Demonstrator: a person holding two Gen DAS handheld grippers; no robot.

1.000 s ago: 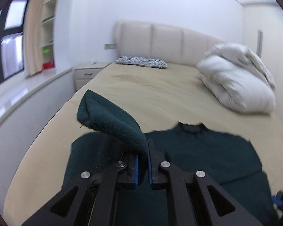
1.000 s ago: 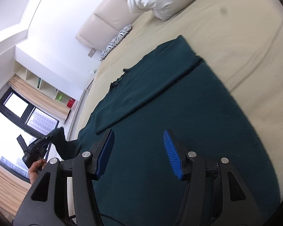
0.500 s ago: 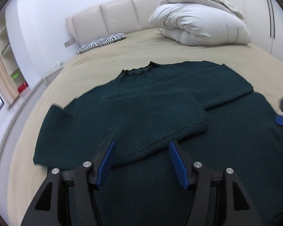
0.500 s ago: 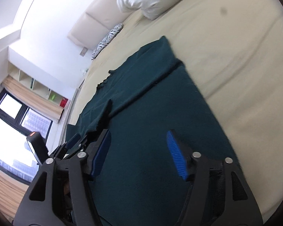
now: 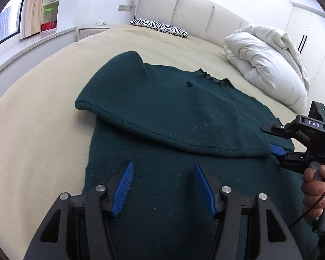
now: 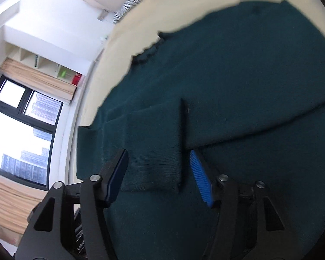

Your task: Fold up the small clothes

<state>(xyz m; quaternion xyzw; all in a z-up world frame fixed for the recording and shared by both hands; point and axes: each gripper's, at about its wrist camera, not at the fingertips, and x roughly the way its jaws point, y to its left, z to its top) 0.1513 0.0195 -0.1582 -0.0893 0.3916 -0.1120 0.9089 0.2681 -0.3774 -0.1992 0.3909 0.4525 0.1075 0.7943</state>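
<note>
A dark green sweater (image 5: 173, 112) lies flat on the beige bed (image 5: 32, 130), both sleeves folded across its body. My left gripper (image 5: 163, 186) is open and empty just above the sweater's lower body. My right gripper (image 6: 159, 175) is open, its jaws either side of the cuff of the folded left sleeve (image 6: 156, 147). It also shows in the left wrist view (image 5: 277, 149) at the right, at the sleeve's end, held by a hand (image 5: 316, 190).
A rolled white duvet (image 5: 268, 65) sits at the bed's far right. A zebra-print pillow (image 5: 160, 27) lies by the padded headboard (image 5: 195, 19). A nightstand (image 5: 91, 31), shelves and a window (image 6: 17, 125) are on the left.
My left gripper let go of the left sleeve, which now lies folded across the sweater, and drew back open. My right gripper moved across to that sleeve's cuff.
</note>
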